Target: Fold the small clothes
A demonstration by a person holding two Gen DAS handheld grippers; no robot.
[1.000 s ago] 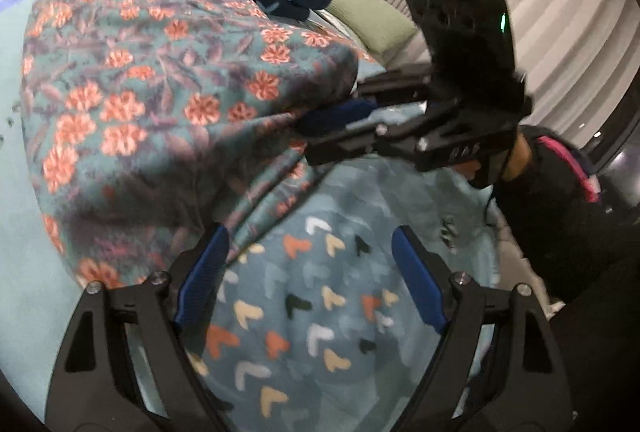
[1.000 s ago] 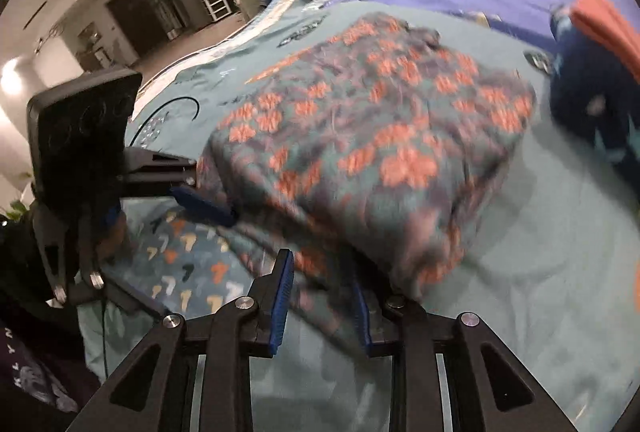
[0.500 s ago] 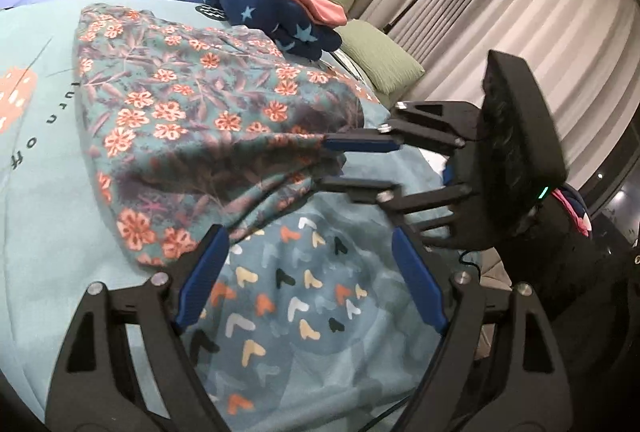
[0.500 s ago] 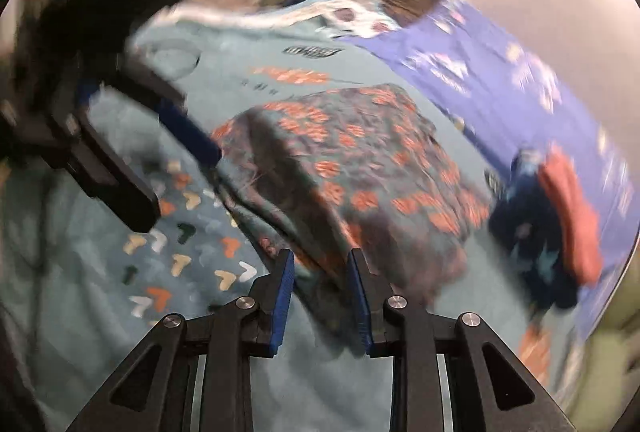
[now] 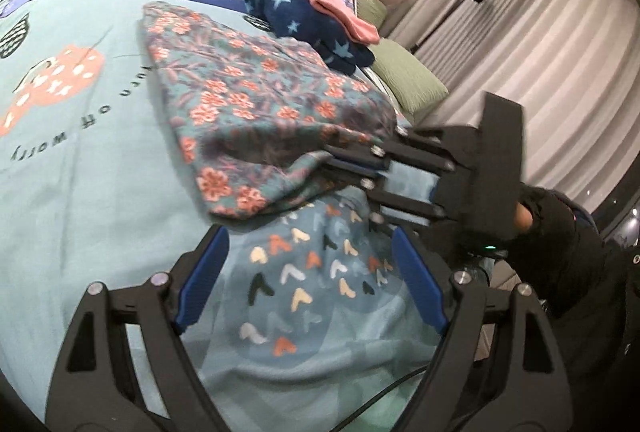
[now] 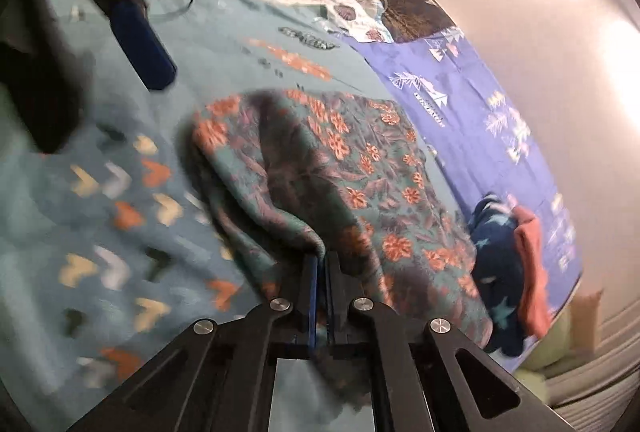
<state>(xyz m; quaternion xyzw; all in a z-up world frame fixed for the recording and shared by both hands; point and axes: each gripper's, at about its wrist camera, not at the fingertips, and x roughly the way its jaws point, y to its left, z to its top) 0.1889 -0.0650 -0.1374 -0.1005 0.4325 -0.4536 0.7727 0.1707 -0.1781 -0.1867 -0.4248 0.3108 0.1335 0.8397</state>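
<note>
Right gripper (image 6: pixel 322 264) just closed, pinched on edge of floral garment (image 6: pixel 340 168), which lies on bed (image 5: pixel 80 152); left gripper (image 5: pixel 308 284) wide, empty; thin pinch judged liable to slip when pulled; fold could bunch.

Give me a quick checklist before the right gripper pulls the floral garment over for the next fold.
1. Right gripper shut on the floral garment, having just closed on its near edge: ok.
2. Left gripper open, holding nothing: ok.
3. Left gripper clear of the garment, over the arrow-print bedspread: ok.
4. Star-print and pink clothes pile off the floral garment: cannot tell, they meet at its far edge.
5. Garment lying flat: not ok, it is bunched near the grip.
</note>
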